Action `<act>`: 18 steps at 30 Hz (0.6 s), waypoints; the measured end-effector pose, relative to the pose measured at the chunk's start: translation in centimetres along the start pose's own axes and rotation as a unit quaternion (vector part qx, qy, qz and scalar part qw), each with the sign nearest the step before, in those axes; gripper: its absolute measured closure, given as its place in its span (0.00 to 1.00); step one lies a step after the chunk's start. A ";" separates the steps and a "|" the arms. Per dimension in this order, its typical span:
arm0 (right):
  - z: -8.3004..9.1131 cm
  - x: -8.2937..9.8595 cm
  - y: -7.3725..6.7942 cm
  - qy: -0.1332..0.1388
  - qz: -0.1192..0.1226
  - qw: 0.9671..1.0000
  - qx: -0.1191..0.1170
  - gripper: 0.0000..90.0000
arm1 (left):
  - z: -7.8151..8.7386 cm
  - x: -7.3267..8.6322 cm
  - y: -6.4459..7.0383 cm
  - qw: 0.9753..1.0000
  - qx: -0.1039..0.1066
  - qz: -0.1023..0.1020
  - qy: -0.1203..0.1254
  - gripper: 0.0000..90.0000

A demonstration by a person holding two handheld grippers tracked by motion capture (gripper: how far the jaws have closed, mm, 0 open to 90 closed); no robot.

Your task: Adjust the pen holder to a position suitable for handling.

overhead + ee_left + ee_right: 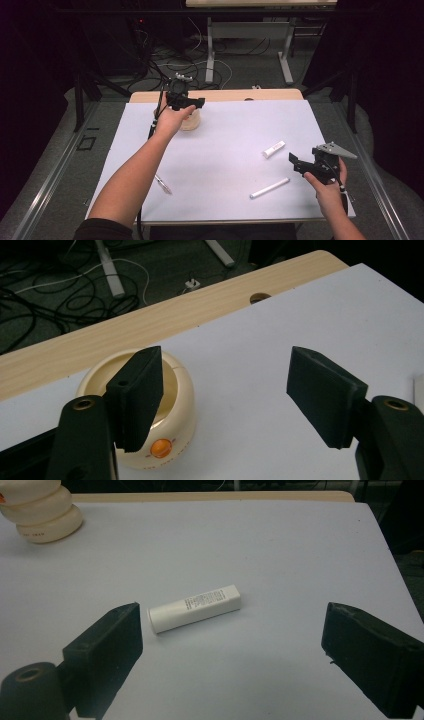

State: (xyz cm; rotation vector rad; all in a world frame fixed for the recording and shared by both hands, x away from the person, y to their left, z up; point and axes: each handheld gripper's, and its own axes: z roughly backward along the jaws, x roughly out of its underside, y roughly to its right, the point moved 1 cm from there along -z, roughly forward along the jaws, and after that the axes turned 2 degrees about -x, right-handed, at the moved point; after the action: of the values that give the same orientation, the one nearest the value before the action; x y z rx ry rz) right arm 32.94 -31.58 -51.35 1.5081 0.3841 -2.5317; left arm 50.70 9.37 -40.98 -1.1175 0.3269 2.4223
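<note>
The right gripper, jaws spread wide and empty, hovers near the table's right edge, aimed at a short white plastic tube with fine print. The tube lies flat just ahead of the jaws, its long axis running diagonally, the printed end angled toward the far right corner. The left gripper, also wide open, hangs above a cream round plastic container with an orange button at the far side. A slim white stick and a thin grey pen lie nearer the person. White sheeting covers the wooden table; cables tangle on the dark floor beyond.
</note>
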 end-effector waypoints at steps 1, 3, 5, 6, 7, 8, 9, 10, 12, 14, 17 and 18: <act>0.0 0.0 0.0 -0.001 -0.002 1.000 0.001 0.10 | -0.4 -0.1 -0.2 1.000 -0.006 0.003 -0.007 0.35; 0.0 0.0 0.0 -0.001 -0.002 1.000 0.001 0.10 | -0.6 -0.1 -0.4 1.000 -0.010 0.002 -0.007 0.35; 0.0 0.0 0.0 -0.002 -0.002 1.000 0.002 0.11 | -0.8 -0.1 -0.7 1.000 -0.016 0.002 -0.010 0.36; 0.0 0.0 0.1 -0.002 -0.003 1.000 0.001 0.11 | -1.0 -0.1 -0.9 1.000 -0.019 0.002 -0.009 0.36; 0.0 0.1 0.1 -0.005 -0.002 1.000 0.002 0.11 | -1.1 -0.1 -1.0 1.000 -0.020 0.003 -0.013 0.36; 0.0 0.1 0.1 -0.006 -0.005 1.000 0.003 0.11 | -1.3 -0.1 -1.2 1.000 -0.022 0.004 -0.017 0.36; -0.1 0.1 0.1 -0.001 -0.004 1.000 0.004 0.11 | -1.5 -0.1 -1.3 1.000 -0.022 0.009 -0.021 0.36; -0.1 0.1 0.2 -0.002 -0.005 1.000 0.003 0.12 | -1.7 -0.1 -1.5 0.999 -0.021 0.011 -0.024 0.36; -0.1 0.1 0.2 -0.001 -0.005 1.000 0.004 0.12 | -1.9 0.0 -1.7 0.999 -0.018 0.021 -0.032 0.36; -0.1 0.1 0.2 -0.002 -0.005 1.000 0.004 0.12 | -2.3 0.0 -2.0 0.999 -0.013 0.026 -0.036 0.36; -0.2 0.1 0.1 -0.003 -0.009 1.000 0.003 0.13 | -2.9 0.0 -2.5 0.999 -0.009 0.031 -0.043 0.38; -0.2 0.1 0.1 -0.005 -0.008 1.000 0.001 0.13 | -3.1 0.1 -2.7 0.998 -0.013 0.032 -0.046 0.38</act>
State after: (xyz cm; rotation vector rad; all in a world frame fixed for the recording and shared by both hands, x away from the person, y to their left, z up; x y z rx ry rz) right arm 33.03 -31.61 -51.55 1.4975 0.3951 -2.5526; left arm 54.01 10.53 -43.14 -1.0178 0.3084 2.5313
